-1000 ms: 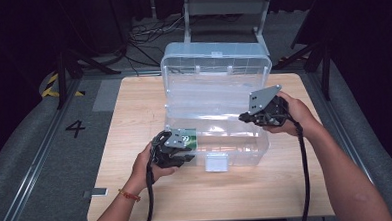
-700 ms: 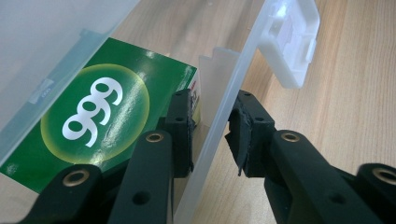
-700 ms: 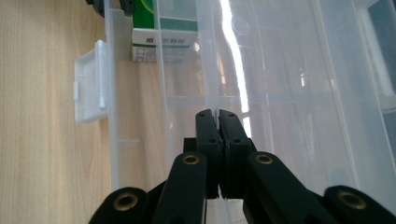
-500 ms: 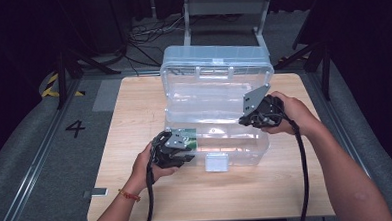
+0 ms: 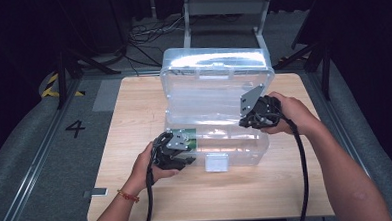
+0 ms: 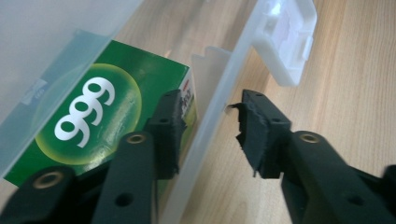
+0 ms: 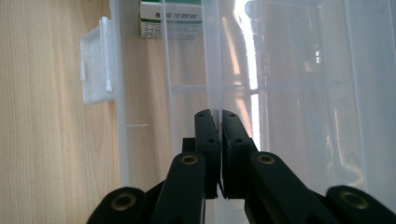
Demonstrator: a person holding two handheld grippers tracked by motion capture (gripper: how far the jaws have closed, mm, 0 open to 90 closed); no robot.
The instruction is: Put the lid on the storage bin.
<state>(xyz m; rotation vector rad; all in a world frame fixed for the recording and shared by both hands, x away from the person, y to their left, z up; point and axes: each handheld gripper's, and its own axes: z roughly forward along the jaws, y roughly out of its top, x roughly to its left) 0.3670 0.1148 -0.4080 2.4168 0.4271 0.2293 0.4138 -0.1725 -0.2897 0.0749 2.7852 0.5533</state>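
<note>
On the wooden table point(image 5: 134, 108), the left gripper point(image 6: 208, 133) has just been opening, straddling the clear plastic storage box point(image 5: 218, 94) wall beside a green carton point(image 6: 93, 116); the right gripper point(image 7: 215, 121) pinches the box's back edge.

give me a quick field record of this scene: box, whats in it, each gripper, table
box: clear plastic box, lid raised, white latch at front
contents: green carton marked 999, inside at the front left corner
left gripper: jaws astride the box's front wall, just been opening, pads off it
right gripper: shut on the thin edge of the lid
table: light wood
</note>
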